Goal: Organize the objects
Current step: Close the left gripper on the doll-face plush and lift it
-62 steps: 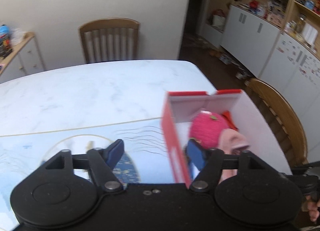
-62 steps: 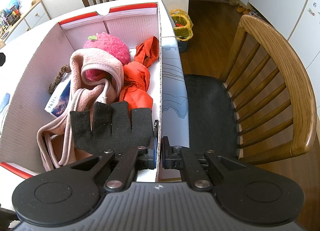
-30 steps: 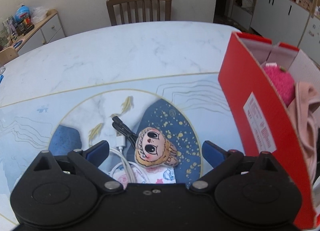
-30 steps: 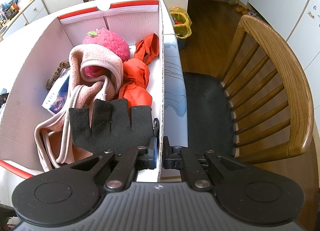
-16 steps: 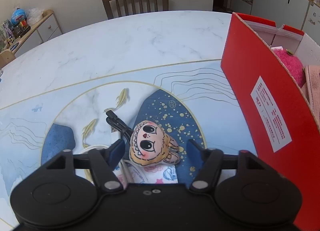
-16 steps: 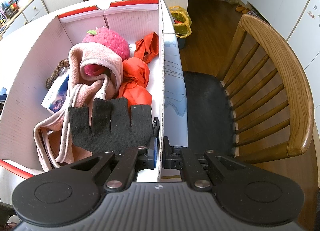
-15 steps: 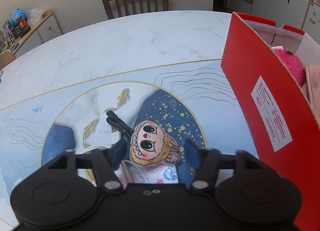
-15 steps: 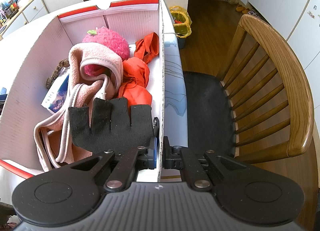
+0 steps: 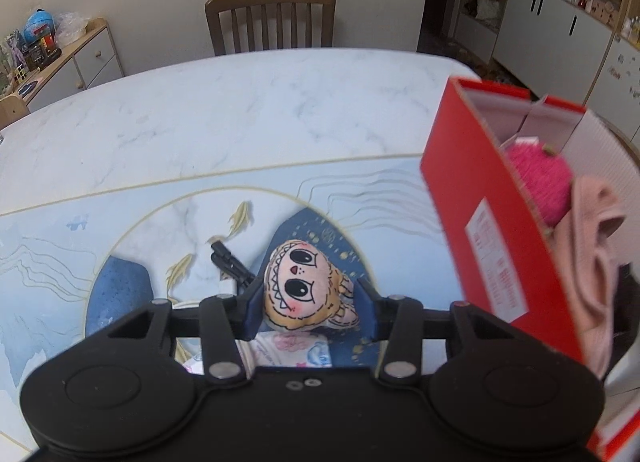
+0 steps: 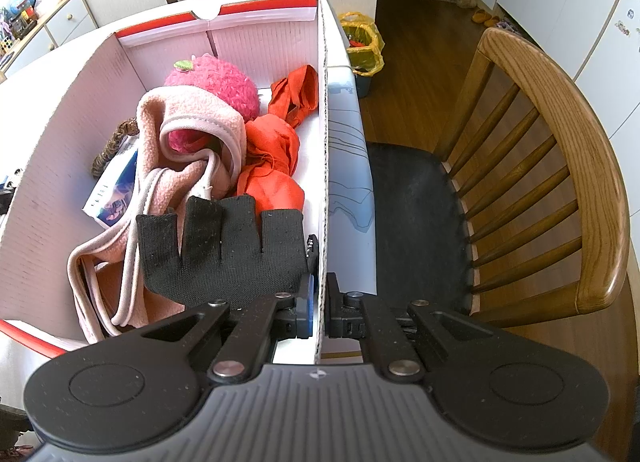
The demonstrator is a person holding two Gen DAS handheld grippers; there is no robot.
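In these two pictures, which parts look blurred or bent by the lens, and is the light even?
Left wrist view: the red box is smeared by motion blur, its label unreadable, while the doll between the left claw stays sharp; the table edge curves from the fisheye. Right wrist view: sharp and brighter, with the chair back bowed by the lens.
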